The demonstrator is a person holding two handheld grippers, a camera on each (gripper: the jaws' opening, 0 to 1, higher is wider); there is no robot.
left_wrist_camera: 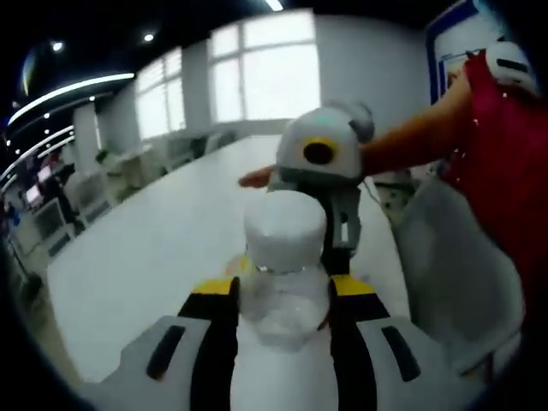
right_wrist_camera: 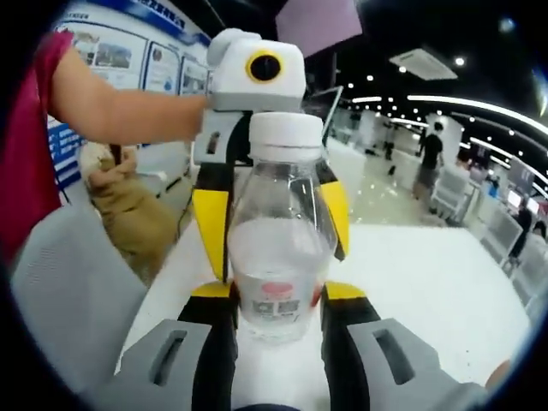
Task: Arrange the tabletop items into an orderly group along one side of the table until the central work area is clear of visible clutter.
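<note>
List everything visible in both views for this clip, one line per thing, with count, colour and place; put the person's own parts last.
Bottle: one, clear plastic, white cap, partly filled; held upright between both tools.
Table: one, white, long, beneath the bottle.
Chair: one, pale grey, beside the table.
Wall posters: several, blue and white, behind the person.
Ceiling lights: several, white strips and spots overhead.
Bystanders: a few, in the background hall.
Left tool: yellow, black, grey; jaws on the bottle.
Right tool: same colours; jaws on the bottle.
Person's arm: one, red sleeve.

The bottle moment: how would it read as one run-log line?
object: clear bottle, white cap | left gripper: closed on it | right gripper: closed on it | table: white
</note>
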